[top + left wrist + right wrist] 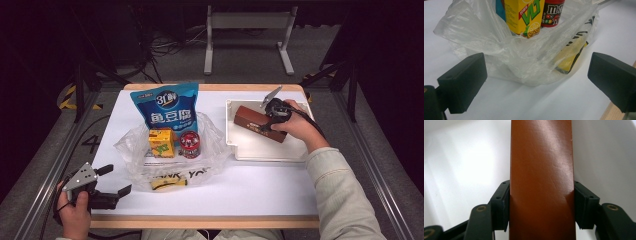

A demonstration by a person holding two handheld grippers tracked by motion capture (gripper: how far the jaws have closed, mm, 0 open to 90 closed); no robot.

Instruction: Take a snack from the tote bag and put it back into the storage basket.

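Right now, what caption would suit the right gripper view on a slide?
Right gripper clamps its two black jaws on a long, glossy brown box lying in a white plastic tray.

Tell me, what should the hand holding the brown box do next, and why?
Probably lift it straight up. The right gripper has its jaws pressed on both sides of the long glossy brown box, which still lies in the shallow white plastic tray. The clear plastic bag of snacks sits open nearby.
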